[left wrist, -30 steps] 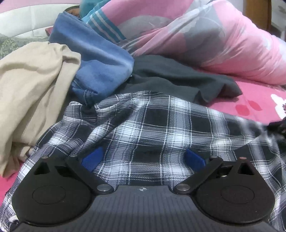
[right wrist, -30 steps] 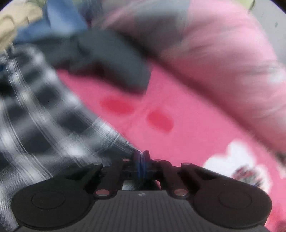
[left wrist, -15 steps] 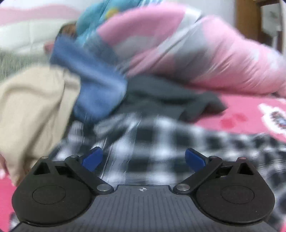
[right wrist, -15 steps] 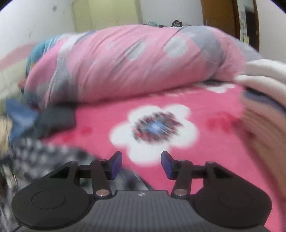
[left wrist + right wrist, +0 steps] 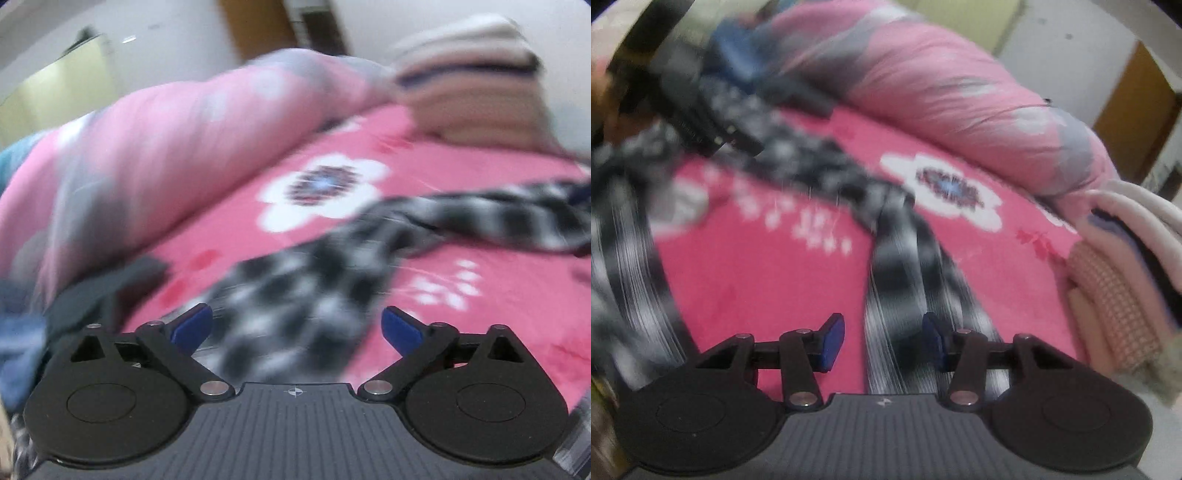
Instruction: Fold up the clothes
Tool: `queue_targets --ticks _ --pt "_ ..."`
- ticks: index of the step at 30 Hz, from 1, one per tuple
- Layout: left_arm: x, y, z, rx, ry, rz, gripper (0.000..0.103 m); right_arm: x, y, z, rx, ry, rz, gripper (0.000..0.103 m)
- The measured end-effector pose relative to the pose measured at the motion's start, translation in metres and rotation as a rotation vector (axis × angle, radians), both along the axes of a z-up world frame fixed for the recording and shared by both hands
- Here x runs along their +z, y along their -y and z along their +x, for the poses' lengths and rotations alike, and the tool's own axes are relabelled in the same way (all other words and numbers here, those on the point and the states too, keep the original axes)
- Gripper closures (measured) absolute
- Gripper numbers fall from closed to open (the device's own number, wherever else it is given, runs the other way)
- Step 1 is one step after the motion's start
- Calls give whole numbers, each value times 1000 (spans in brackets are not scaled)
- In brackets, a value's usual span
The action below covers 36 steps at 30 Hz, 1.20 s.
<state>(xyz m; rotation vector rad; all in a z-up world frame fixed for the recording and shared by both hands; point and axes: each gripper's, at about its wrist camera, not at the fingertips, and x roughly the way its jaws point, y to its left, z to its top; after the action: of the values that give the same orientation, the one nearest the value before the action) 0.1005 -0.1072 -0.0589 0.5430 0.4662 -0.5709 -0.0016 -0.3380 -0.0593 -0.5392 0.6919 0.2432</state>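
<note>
Tools x2 point(image 5: 295, 325) point(image 5: 882, 339), 1 plaid shirt point(image 5: 295, 295), 1 quilt point(image 5: 147, 155)

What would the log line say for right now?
left gripper: open | right gripper: open | plaid shirt: spread on pink bedsheet, ungripped | views: blurred

Bed with pink floral sheet point(image 5: 461, 177), rolled pink-and-grey quilt point(image 5: 960, 85); white walls point(image 5: 184, 22), wooden door point(image 5: 1134, 92), pale cupboard point(image 5: 55, 88).
</note>
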Motion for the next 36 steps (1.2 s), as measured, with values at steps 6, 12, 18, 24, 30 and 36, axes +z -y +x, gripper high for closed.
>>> queue_targets --ticks 6,12,18,24,30,36 --pt "-19 44 1 -92 53 106 22 24 49 31 -108 60 59 97" --pt "-37 52 26 -75 -12 137 34 51 143 98 -429 125 414 92" --pt "-42 51 26 -106 17 140 36 55 165 78 -513 133 608 88" --pt "-41 56 23 -118 33 119 46 41 110 61 -335 62 425 24" --pt "-36 80 20 -181 60 93 46 20 70 76 -263 -7 197 98" --pt "-42 101 26 -215 57 94 50 45 94 100 -325 104 236 99"
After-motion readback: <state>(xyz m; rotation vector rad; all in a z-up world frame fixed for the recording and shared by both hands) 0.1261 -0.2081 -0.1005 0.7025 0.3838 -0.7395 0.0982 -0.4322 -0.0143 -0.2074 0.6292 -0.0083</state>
